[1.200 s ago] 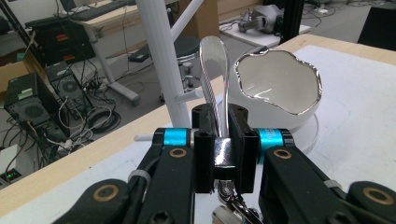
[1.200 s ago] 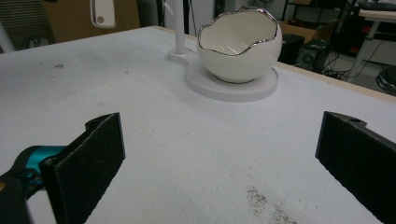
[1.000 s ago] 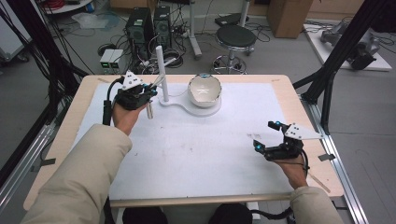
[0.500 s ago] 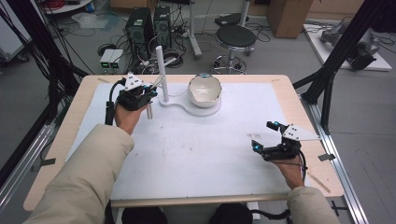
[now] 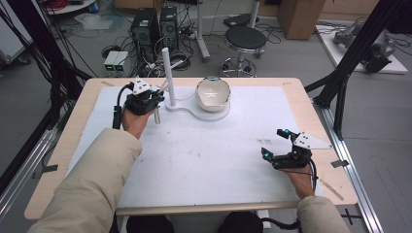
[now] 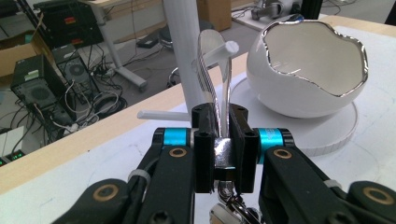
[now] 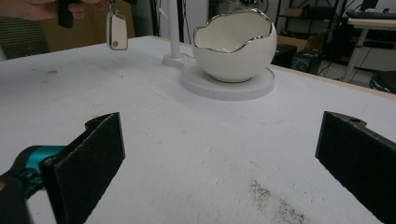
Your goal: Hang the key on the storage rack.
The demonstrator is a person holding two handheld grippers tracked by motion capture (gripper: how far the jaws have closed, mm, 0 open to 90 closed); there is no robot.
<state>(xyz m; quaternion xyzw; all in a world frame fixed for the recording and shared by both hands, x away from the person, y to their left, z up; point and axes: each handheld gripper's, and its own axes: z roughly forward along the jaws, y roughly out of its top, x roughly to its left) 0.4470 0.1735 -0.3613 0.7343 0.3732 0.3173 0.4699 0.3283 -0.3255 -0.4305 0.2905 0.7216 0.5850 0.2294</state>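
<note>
high view: the left hand-held gripper (image 5: pixel 156 98) sits up at the far left of the white surface (image 5: pixel 204 160), right beside the white stand (image 5: pixel 168 77), a small key fob (image 5: pixel 157 116) dangling below it. the egg-shaped bowl (image 5: pixel 213 93) rests on the stand's round base. the right hand-held gripper (image 5: pixel 274 144) hovers low near the right edge, well apart from all that.

left gripper view: jaws clamped tight on a shiny metal keyring loop (image 6: pixel 215 88), the loop rising in front of the stand's peg (image 6: pixel 218 51), bowl just to the right.

right gripper view: jaws spread wide with bare surface between them. far ahead, the bowl on its base, and the fob hanging above the surface beneath the other hand (image 7: pixel 42 8).
</note>
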